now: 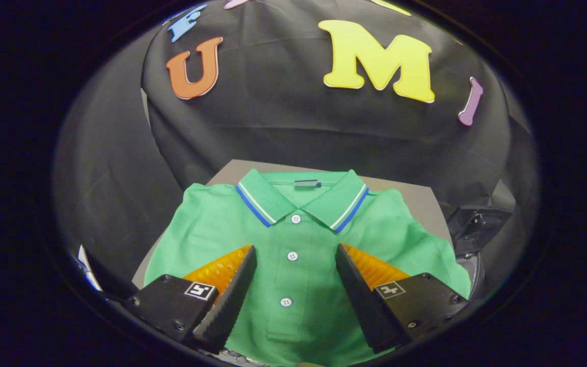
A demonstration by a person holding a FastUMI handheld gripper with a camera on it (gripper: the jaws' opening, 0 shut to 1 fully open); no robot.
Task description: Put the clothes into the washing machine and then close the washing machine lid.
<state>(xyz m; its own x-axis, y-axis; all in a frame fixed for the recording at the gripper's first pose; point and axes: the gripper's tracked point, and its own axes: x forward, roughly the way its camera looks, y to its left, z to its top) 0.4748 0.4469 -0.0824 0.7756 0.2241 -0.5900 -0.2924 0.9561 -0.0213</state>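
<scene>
A green polo shirt (303, 239) lies folded flat on a grey surface (416, 199), its collar with blue and white stripes pointing away from me. Its white-buttoned placket runs straight up between my fingers. My gripper (293, 257) hovers open over the shirt's chest, one finger on each side of the placket, neither pressing on the cloth as far as I can see. The shirt's lower hem passes under the fingers and is hidden.
A dark, shiny rounded object (474, 229) sits just beyond the shirt's right shoulder, off the grey surface's edge. A white and blue item (87, 267) peeks out low on the left. Black cloth hangs behind the surface.
</scene>
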